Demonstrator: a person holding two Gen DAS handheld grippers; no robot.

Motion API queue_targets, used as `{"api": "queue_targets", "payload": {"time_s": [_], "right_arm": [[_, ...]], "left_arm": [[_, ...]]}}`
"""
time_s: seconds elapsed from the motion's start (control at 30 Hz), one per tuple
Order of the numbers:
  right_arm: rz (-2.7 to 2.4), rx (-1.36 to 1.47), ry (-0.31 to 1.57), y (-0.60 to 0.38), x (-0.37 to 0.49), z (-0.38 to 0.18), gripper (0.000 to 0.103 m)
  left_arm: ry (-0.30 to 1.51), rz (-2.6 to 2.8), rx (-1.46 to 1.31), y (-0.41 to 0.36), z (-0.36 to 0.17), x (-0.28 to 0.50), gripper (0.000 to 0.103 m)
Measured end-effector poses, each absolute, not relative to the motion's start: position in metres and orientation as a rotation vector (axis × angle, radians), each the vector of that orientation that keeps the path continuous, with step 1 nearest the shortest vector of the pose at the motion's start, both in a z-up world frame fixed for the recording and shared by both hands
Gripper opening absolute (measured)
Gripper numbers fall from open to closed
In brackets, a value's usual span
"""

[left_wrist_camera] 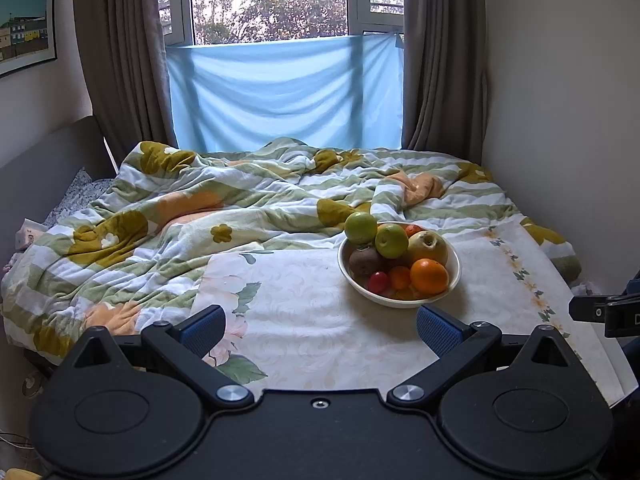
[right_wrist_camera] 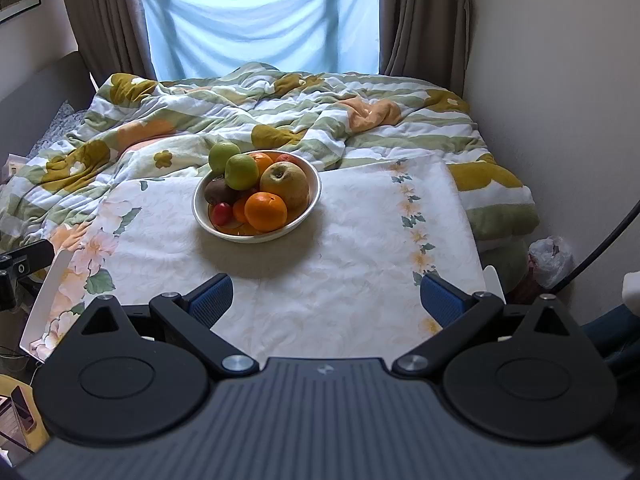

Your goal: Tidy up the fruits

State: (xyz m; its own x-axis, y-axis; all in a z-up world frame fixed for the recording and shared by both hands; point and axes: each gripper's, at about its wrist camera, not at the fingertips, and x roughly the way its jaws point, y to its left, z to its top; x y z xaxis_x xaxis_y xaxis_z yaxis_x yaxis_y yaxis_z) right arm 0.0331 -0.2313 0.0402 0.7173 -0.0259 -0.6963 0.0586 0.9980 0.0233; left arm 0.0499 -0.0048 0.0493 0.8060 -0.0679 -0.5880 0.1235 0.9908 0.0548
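Observation:
A white bowl (left_wrist_camera: pixel 454 270) (right_wrist_camera: pixel 316 196) full of fruit stands on a floral-clothed table (left_wrist_camera: pixel 320 344) (right_wrist_camera: pixel 360 248). It holds two green apples (left_wrist_camera: pixel 361 227) (right_wrist_camera: pixel 241 171), a yellow-brown pear-like fruit (left_wrist_camera: pixel 428 246) (right_wrist_camera: pixel 285 184), a large orange (left_wrist_camera: pixel 429 276) (right_wrist_camera: pixel 265 211), a kiwi (left_wrist_camera: pixel 365 262) (right_wrist_camera: pixel 218 192), a small red fruit (left_wrist_camera: pixel 378 282) (right_wrist_camera: pixel 221 213) and smaller oranges. My left gripper (left_wrist_camera: pixel 320 326) is open and empty, short of the bowl. My right gripper (right_wrist_camera: pixel 326 298) is open and empty, short of the bowl.
A bed with a rumpled striped floral blanket (left_wrist_camera: pixel 200 208) (right_wrist_camera: pixel 360 120) lies right behind the table. Walls close in on the right (left_wrist_camera: pixel 560 120). A plastic bag (right_wrist_camera: pixel 550 258) sits on the floor at right. The other gripper shows at the frame edges (left_wrist_camera: pixel 600 312) (right_wrist_camera: pixel 20 266).

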Motion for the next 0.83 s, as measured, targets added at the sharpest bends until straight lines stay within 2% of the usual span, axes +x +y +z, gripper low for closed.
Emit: {"api": "queue_targets", "payload": {"time_s": [0.83], "right_arm": [[-0.048,0.063,0.775,-0.235,0.035,0.038,0.103]], "left_arm": [[0.627,-0.041,0.042,-0.005,0.048,0.058,0.103]]}}
